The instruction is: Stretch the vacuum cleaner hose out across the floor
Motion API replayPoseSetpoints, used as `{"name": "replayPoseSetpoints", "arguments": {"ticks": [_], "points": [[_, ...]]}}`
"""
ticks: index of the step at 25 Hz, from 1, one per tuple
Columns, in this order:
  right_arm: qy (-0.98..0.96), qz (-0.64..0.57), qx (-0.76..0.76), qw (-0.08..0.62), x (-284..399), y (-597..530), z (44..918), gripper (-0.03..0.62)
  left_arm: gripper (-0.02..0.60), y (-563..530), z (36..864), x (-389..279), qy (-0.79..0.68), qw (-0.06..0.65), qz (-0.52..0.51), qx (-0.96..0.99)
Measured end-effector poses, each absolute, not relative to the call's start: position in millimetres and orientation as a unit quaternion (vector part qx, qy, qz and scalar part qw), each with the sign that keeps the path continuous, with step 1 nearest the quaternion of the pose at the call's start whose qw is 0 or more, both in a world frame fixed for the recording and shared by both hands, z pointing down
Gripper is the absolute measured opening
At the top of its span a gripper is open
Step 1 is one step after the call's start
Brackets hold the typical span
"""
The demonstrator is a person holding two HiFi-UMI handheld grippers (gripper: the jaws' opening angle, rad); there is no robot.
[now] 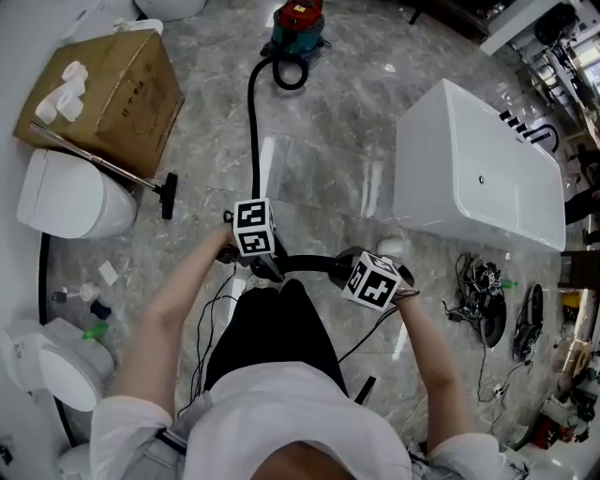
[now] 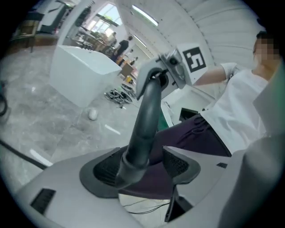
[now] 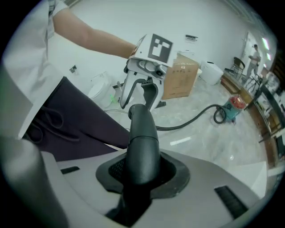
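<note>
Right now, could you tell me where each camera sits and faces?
Head view: on the person's head, facing steeply down; forearms, lap, left gripper and right gripper on the hose.
Left gripper view: on that gripper, facing the right gripper and tub; jaws open around the hose; torso shows.
Right gripper view: on that gripper, clamping the hose, facing the left gripper; forearm shows.
Shared: hose everywhere; vacuum cleaner in head and right gripper views.

Bright, even white light throughout. Head view: the glossy floor throws pale streaks of glare beside the white tub, and shadows are faint. My left gripper view: windows blown out up top, corners vignetted black, heavy fisheye bend. My right gripper view: hose soft near the lens, ceiling light flaring at the right edge.
</note>
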State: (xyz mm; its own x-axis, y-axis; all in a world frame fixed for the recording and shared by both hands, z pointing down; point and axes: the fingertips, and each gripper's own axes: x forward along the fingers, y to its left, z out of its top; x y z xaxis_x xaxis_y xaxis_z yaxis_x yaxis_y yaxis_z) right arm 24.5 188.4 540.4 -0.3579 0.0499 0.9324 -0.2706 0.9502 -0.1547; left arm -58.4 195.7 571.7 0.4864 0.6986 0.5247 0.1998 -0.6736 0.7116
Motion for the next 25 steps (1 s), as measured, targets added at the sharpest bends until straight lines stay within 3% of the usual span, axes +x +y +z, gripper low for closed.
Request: {"name": "replayPoseSetpoints", "arguments": {"ticks": [5,11,19,25], "points": [[-0.812,0.284,0.159,0.484,56,193,540,0.1,0.307,132,549,-103,0.088,0.386,0.258,0.881],[-0.792,0.489,0.222,0.291,61,208,534,0.095,0.307,81,521,-177,-0.154,0.415,0.095,0.892],[-0.726,0.65,0.224,-0.008,17,214,505,0.086,0.307,113,549,-195,-0.206,0.503,-0.002,0.839],[-0.693,0.687,0.165,-0.144,0,239,471,0.074,0.31,139,561,-156,-0.213,0.533,-0.042,0.818]]}}
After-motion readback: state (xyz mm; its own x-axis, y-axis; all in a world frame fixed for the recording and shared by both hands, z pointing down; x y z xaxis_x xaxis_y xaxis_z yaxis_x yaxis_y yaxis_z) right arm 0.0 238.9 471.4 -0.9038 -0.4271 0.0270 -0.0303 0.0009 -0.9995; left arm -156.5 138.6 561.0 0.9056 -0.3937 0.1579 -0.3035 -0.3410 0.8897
